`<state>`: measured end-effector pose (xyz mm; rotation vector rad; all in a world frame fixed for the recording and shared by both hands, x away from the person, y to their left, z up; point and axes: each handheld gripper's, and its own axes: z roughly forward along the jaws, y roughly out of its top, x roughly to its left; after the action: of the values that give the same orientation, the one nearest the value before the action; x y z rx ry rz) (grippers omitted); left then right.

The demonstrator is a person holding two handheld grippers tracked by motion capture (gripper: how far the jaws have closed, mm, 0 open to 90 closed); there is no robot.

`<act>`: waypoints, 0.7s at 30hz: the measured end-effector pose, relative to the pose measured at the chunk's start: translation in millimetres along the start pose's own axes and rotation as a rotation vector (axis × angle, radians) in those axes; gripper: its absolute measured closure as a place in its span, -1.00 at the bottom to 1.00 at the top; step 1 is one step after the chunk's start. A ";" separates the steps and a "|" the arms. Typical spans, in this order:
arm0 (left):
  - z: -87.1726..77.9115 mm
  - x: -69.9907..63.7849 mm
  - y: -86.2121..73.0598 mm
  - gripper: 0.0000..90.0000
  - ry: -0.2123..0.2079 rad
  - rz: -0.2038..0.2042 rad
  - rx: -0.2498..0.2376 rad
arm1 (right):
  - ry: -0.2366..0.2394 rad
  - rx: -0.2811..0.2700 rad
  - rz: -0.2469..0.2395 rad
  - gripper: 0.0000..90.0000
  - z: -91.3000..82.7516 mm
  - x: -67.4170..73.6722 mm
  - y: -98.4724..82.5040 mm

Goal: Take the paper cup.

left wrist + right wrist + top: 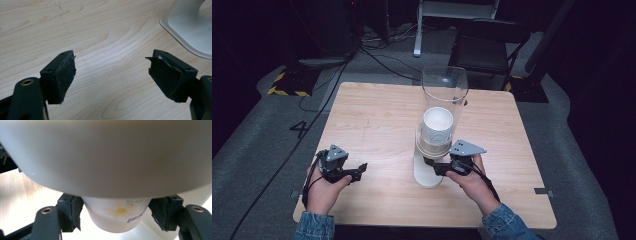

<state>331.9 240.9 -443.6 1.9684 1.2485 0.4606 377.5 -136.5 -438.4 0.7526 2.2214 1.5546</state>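
Observation:
A clear tube dispenser stands on a white base in the middle of the wooden table, with a stack of white paper cups inside. In the right gripper view the lowest cup, printed with a daisy, hangs below the dispenser's white collar. My right gripper is shut on this cup, one pad against each side. It reaches in from the right under the tube. My left gripper rests near the table's front left, open with nothing in it, and the white base lies off to its right.
Behind the table stand a dark chair and a white frame. Cables run across the grey floor, and yellow-black tape marks a stand at the far left. Bare wood spreads left of the dispenser.

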 end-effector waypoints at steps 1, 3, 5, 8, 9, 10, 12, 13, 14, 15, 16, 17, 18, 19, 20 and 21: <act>0.0 0.0 0.0 -0.53 0.000 0.000 0.000 | 0.000 0.000 0.000 -0.25 0.0 0.0 0.0; 0.0 0.0 0.0 -0.52 -0.003 0.001 0.001 | -0.005 0.003 -0.008 -0.25 -0.2 -0.3 0.1; -0.3 0.1 0.0 -0.52 -0.003 0.000 0.000 | -0.008 0.005 -0.014 -0.25 -0.3 -1.2 0.1; -0.6 0.2 -0.3 -0.52 -0.001 -0.003 -0.001 | -0.003 0.006 -0.022 -0.25 -0.6 -2.8 -0.1; -0.6 0.3 -0.3 -0.52 -0.001 -0.002 0.000 | -0.004 0.004 -0.024 -0.25 -0.4 -3.2 -0.3; -0.7 0.2 -0.2 -0.52 -0.001 -0.003 0.000 | -0.008 0.006 -0.031 -0.25 -0.5 -3.7 -0.5; -0.7 0.2 -0.1 -0.52 -0.002 0.000 0.000 | -0.012 0.005 -0.034 -0.25 -0.6 -4.7 -0.8; -0.7 -0.2 -0.1 -0.51 -0.003 -0.002 -0.002 | -0.018 0.005 -0.041 -0.25 -0.6 -5.2 -1.2; -0.9 -0.1 -0.1 -0.51 -0.003 0.001 0.003 | -0.027 0.008 -0.054 -0.25 -0.9 -5.8 -1.4; -0.9 -0.3 -0.1 -0.51 -0.001 0.002 0.003 | -0.040 0.013 -0.071 -0.25 -1.1 -6.6 -1.7; -0.9 -0.4 -0.2 -0.51 -0.003 0.002 0.005 | -0.035 0.010 -0.065 -0.25 -1.0 -7.1 -2.1; -0.9 -0.4 -0.2 -0.51 -0.003 0.002 0.004 | -0.035 0.008 -0.063 -0.25 -0.9 -7.3 -2.2; -1.0 -0.5 -0.2 -0.51 -0.004 0.001 0.004 | -0.036 0.008 -0.064 -0.25 -0.8 -7.3 -2.3; -1.0 -0.5 -0.2 -0.51 -0.004 0.001 0.004 | -0.036 0.008 -0.064 -0.25 -0.8 -7.3 -2.3; -1.0 -0.4 -0.2 -0.51 -0.003 0.002 0.003 | -0.036 0.008 -0.060 -0.25 -0.9 -7.2 -2.5; -1.0 -0.4 -0.2 -0.51 -0.003 0.002 0.003 | -0.036 0.008 -0.060 -0.25 -0.9 -7.2 -2.5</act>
<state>330.9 241.0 -443.1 1.9727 1.2463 0.4564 382.3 -142.0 -440.6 0.7044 2.2053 1.4935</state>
